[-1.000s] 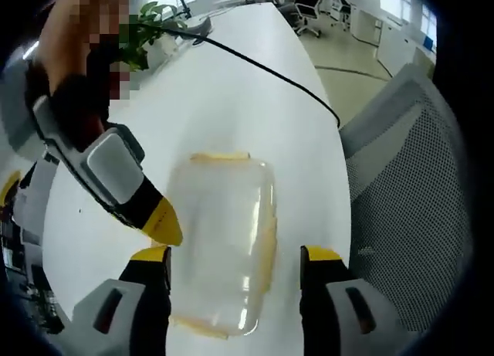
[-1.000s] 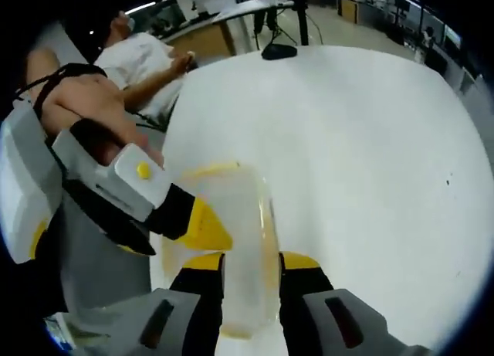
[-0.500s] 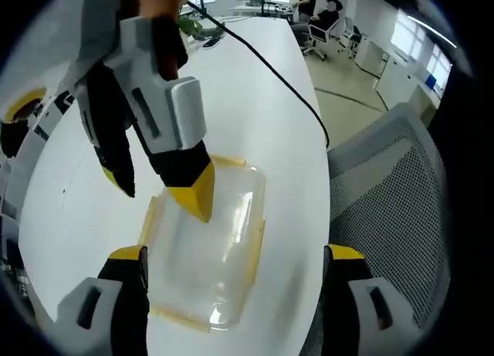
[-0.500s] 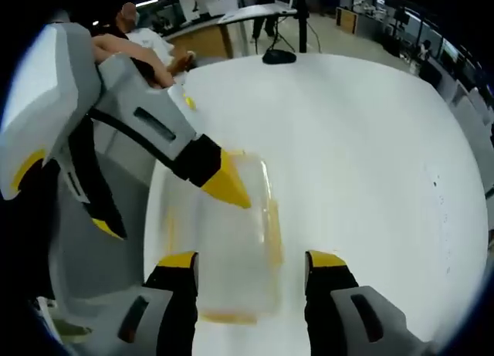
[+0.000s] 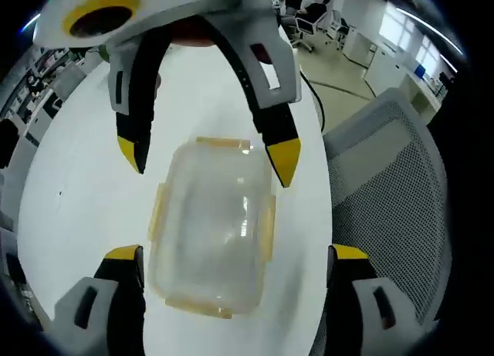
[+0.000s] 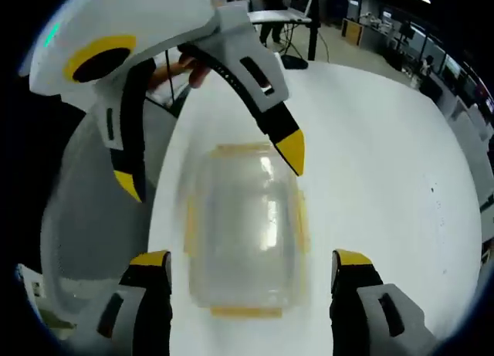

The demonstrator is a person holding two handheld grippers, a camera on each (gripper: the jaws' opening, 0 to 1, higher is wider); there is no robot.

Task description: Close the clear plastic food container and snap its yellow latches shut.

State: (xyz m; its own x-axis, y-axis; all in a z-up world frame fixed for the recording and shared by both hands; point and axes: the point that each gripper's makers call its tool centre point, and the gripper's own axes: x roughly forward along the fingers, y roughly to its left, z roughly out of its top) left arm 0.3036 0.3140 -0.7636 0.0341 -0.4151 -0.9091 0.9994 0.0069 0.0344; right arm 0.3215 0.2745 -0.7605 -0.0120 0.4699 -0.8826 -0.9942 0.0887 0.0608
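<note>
The clear plastic container (image 5: pixel 212 232) lies flat on the white table (image 5: pixel 69 186) with its lid on, yellow latches along all its sides. My left gripper (image 5: pixel 235 255) stands open, its jaws wide on either side of the container's near end. My right gripper (image 5: pixel 208 155) comes in from the top of the left gripper view, open, with its yellow tips over the far end. In the right gripper view the container (image 6: pixel 243 232) sits between my right gripper's (image 6: pixel 251 259) open jaws, and the left gripper (image 6: pixel 208 171) hangs open above it. Neither gripper touches the container.
A grey mesh office chair (image 5: pixel 386 178) stands close against the table edge beside the container, seen also as the chair (image 6: pixel 85 217) in the right gripper view. A black cable (image 5: pixel 312 101) runs across the table. Bare tabletop (image 6: pixel 386 163) lies on the other side.
Both grippers have opened wider and drawn up and back from the container. The right gripper's tip has come off the lid, and the two now face each other over it.
</note>
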